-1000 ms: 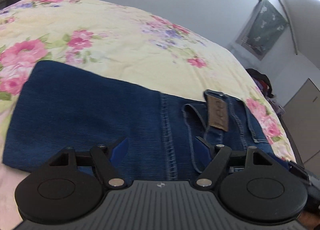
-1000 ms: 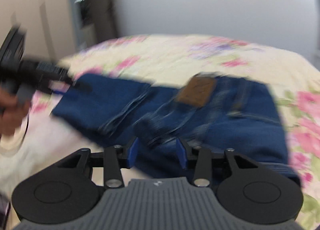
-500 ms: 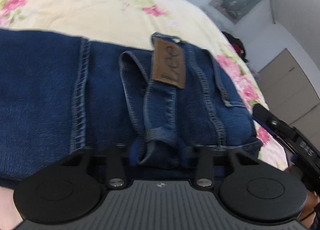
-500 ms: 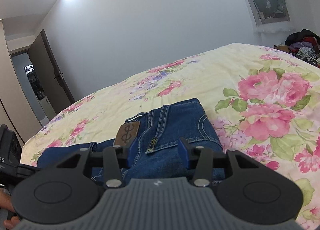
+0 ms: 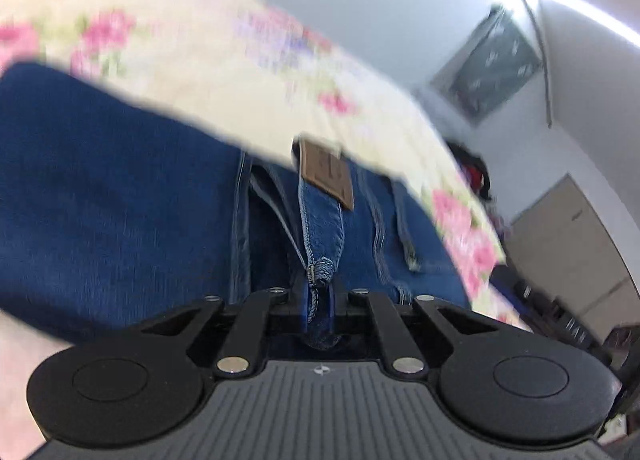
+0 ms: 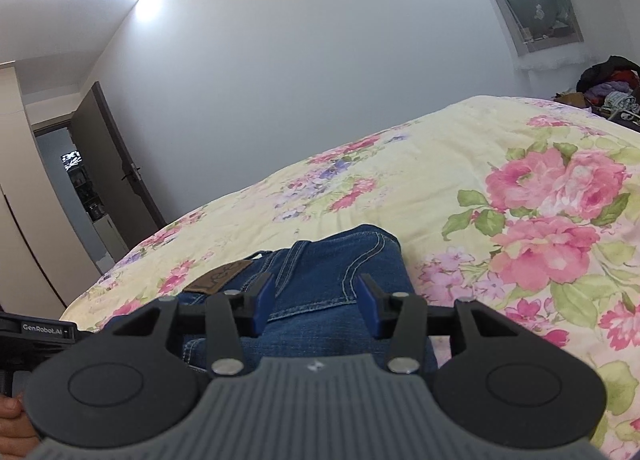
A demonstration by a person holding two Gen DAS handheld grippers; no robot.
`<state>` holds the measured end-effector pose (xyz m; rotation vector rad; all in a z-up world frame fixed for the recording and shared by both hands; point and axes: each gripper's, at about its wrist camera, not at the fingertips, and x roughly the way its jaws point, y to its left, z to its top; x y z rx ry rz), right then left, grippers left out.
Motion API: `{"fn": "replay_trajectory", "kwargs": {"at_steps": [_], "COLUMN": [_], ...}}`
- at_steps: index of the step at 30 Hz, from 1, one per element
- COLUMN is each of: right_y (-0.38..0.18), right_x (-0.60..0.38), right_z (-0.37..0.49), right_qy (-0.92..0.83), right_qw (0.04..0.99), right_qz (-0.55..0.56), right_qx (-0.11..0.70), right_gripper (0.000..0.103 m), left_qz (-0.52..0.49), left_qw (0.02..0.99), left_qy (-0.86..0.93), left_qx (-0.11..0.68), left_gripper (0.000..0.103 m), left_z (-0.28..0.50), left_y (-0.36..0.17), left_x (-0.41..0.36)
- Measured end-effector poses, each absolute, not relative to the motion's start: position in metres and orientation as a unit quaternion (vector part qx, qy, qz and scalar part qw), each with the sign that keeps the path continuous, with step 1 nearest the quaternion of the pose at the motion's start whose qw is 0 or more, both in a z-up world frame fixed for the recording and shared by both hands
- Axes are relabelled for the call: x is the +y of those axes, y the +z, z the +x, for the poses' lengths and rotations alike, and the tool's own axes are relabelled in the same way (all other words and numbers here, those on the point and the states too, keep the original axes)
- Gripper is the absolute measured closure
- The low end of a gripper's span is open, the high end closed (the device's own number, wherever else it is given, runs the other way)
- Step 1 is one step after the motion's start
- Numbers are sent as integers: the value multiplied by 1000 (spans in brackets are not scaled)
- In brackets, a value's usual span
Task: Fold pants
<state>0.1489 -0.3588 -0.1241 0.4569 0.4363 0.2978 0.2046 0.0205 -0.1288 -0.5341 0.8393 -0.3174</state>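
Blue jeans [image 5: 120, 187] with a brown leather patch [image 5: 326, 173] lie folded lengthwise on the floral bedspread [image 5: 200, 71]. My left gripper [image 5: 320, 284] is shut on a fold of denim at the near edge, just below the patch, and the hem bunches up between its fingers. In the right wrist view the waist end of the jeans [image 6: 332, 260] and the patch [image 6: 224, 276] lie under my right gripper [image 6: 316, 292]. Its jaws stand half apart, astride the denim, and no pinch shows. The left gripper's body [image 6: 44, 330] and a hand [image 6: 8, 416] show at the left edge.
The bedspread [image 6: 440, 163] stretches wide to the right and far side. A white wall stands behind the bed, with an open door [image 6: 112, 167] at the left. A heap of clothes [image 6: 608, 79] lies beyond the bed's right corner. A wardrobe [image 5: 568, 244] stands at the right.
My left jaws went from wide open to shut on the denim fold near the patch. My right gripper swung round to the waist end, then held still.
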Motion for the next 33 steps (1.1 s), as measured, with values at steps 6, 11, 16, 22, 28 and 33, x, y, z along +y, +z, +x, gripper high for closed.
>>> {"fn": "replay_trajectory", "kwargs": {"at_steps": [6,11,16,22,28,33], "right_y": [-127,-159,-157,-165,-156,-144], "right_x": [-330,-304,-299,-289,-292,-297], "right_z": [151,168,161,163,156,149], "right_qy": [179,152,152,184,180,190], "right_qw": [941,922,933,919,930,937], "right_qz": [162,60,33,21,26,52], "right_qx": [237,352,324,347,319,289], "right_gripper": [61,60,61,61,61,61], "left_qz": [-220,-222,-233,-227,-258,-263], "left_qw": [868,856,862,861,856,859], "left_qy": [-140,-126,-126,-114,-118,-134], "left_qx": [422,450,432,440,433,419], "left_gripper": [92,75,74,72,60,56], "left_z": [203,211,206,206,195,181], "left_y": [-146,-162,-158,-159,-146,-132], "left_x": [10,15,23,19,30,35]}}
